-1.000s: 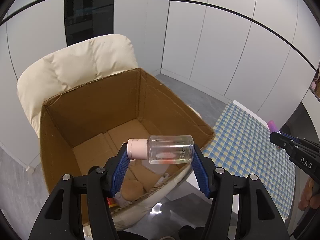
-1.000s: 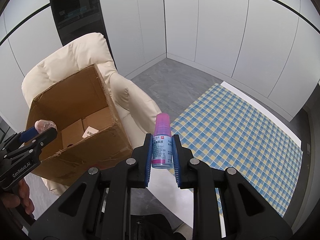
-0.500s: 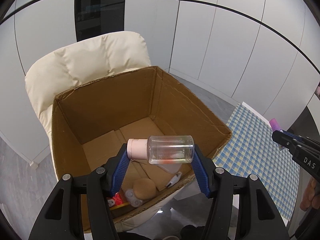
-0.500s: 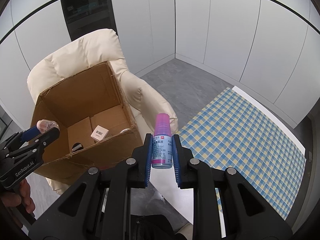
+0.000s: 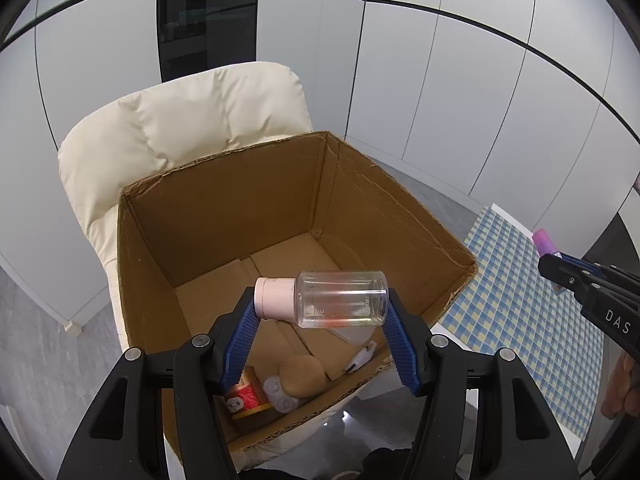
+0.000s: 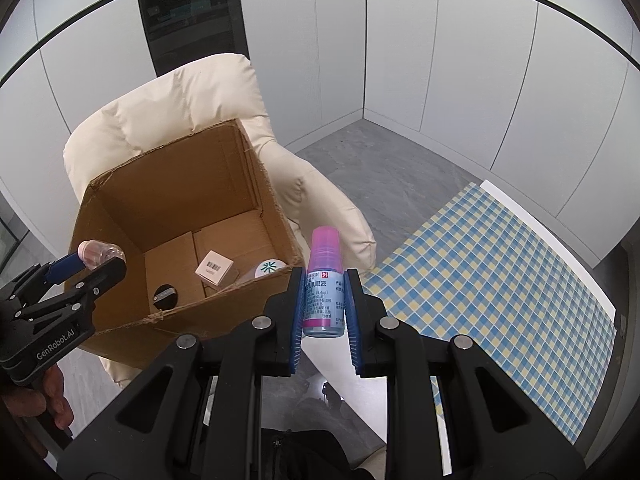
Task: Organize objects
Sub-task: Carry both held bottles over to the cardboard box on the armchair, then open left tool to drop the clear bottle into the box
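My left gripper [image 5: 322, 304] is shut on a clear plastic bottle with a pale pink cap [image 5: 340, 298], held crosswise above the open cardboard box [image 5: 224, 196]. The same bottle [image 6: 100, 254] shows at the left of the right wrist view, over the box's near left rim. My right gripper [image 6: 324, 304] is shut on a small upright pink-capped bottle with a blue label [image 6: 323, 284], hanging just right of the box's near right corner. That bottle's pink top [image 5: 544, 240] peeks in at the right edge of the left wrist view.
The box sits on a cream padded armchair [image 5: 180, 120]. Inside lie a red tin [image 5: 246, 396], a tan round object [image 5: 302, 372], a small white carton [image 6: 214, 268] and a lid with a green mark [image 6: 270, 267]. A blue-and-yellow checked cloth [image 6: 500, 272] covers a table at right.
Both grippers have drifted toward the box, which now looms larger and shows more of its contents. Each grip is unchanged.
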Available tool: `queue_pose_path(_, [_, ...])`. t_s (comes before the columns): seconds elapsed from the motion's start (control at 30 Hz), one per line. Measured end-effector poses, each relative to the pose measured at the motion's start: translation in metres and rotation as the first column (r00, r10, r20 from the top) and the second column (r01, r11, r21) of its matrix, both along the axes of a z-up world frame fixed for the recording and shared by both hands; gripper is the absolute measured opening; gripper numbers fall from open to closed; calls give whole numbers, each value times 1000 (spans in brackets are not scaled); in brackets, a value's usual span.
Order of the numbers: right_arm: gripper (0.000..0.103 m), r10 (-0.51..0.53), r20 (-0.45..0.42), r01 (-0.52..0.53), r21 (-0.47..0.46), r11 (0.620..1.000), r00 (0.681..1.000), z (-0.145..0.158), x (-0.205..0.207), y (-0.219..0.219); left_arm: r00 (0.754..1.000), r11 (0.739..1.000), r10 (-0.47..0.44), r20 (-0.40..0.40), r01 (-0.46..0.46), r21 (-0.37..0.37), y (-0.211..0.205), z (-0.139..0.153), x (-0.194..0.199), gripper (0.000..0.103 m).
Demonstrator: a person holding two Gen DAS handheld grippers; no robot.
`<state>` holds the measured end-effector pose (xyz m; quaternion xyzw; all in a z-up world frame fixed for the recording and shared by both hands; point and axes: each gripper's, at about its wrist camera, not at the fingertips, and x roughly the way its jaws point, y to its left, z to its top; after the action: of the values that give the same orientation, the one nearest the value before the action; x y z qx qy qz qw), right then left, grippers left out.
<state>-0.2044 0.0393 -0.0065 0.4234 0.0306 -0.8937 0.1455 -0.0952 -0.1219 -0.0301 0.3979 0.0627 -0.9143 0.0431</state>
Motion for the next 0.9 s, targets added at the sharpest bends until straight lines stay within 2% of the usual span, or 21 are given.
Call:
queue_pose_path(0.53, [20,77,8,-77,2,997,997,-2,0,-41,999,999,40,17,-41,8,-28,-7,3,61])
queue_pose_path(0.6, [20,81,7,-81,2,997,997,-2,-1,-46,999,999,36,12,-36,31,-32,-7,3,68])
queue_pose_path(0.67, [20,85,8,-85,1,996,996,-2,-1,-49,1000,999,26,3,-26,33,-32,-6,5,100])
queue_pose_path(0.77, [20,99,10,-99,1,995,995,-2,-1,-57,999,1000,22,-30,-22,4,-30,0,10,103])
queue_pose_path(0.9, [20,120,9,-120,2,993,993,-2,1,-67,1000,1000,26,-1,-26,-3,-33,-3,11,103])
